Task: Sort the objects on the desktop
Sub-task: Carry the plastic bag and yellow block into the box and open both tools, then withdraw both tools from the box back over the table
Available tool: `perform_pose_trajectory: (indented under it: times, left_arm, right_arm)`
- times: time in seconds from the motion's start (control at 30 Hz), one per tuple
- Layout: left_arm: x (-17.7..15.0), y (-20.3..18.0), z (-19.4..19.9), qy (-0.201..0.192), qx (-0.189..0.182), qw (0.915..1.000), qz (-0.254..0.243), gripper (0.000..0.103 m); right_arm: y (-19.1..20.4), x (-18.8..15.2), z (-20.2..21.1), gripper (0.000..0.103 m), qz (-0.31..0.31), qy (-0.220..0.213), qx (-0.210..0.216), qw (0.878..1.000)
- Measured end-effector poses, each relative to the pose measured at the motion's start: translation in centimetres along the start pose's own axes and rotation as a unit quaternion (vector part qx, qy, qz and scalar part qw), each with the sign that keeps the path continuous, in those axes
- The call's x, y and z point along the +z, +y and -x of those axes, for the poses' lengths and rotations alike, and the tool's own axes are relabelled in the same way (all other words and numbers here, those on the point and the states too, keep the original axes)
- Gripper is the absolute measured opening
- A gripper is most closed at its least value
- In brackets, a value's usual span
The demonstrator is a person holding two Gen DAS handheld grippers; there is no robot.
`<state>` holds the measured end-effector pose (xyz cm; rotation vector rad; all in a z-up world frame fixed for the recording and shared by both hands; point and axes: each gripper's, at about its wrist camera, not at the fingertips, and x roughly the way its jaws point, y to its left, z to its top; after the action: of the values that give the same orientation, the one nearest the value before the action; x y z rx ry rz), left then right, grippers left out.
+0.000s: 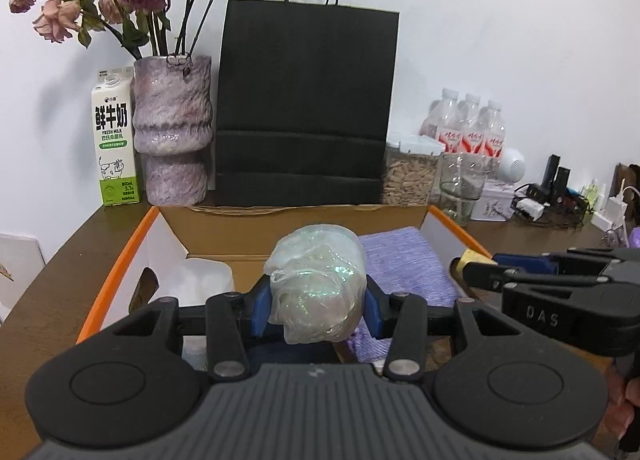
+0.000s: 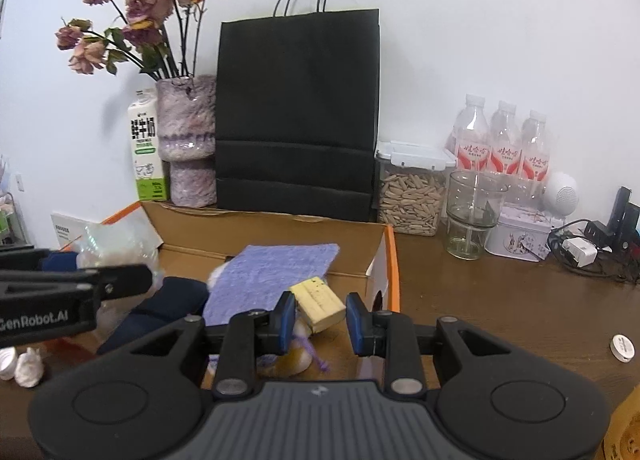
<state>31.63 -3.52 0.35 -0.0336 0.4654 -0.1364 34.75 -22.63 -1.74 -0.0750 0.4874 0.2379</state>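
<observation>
Left gripper (image 1: 318, 310) clamps a glittery wad (image 1: 318, 284); "GenRobot.AI" on its side; right gripper (image 2: 321, 318) grips nothing

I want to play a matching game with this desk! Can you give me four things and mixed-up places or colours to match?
Things:
1. milk carton
2. glittery wad
3. folded cloth
4. seed jar

Clues:
A. purple, in the cardboard box
B. left of the vase
C. right of the black bag
D. squeezed in the left tongs

Pairs: 1-B, 2-D, 3-A, 4-C
</observation>
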Motion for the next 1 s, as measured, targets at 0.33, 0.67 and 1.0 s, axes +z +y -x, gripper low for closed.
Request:
perform_pose_trajectory:
  times: [0.33, 0.67, 1.0]
  left_arm:
    - [-0.5, 0.2, -2.0, 0.016, 0.009, 0.9997, -0.015, 0.048]
    - [-0.4, -0.3, -1.0, -0.021, 0.038, 0.9986, -0.029, 0.103]
    - [-0.2, 0.1, -0.7, -0.019, 0.039, 0.9989, -0.017, 0.103]
  right_arm:
    - [-0.1, 0.0, -2.1, 0.026, 0.002, 0.014, -0.002, 1.000]
    - [-0.6, 0.2, -0.9, 0.088, -0.021, -0.008, 0.002, 1.000]
    - [-0.7, 0.4, -0.6, 0.098, -0.018, -0.005, -0.011, 1.000]
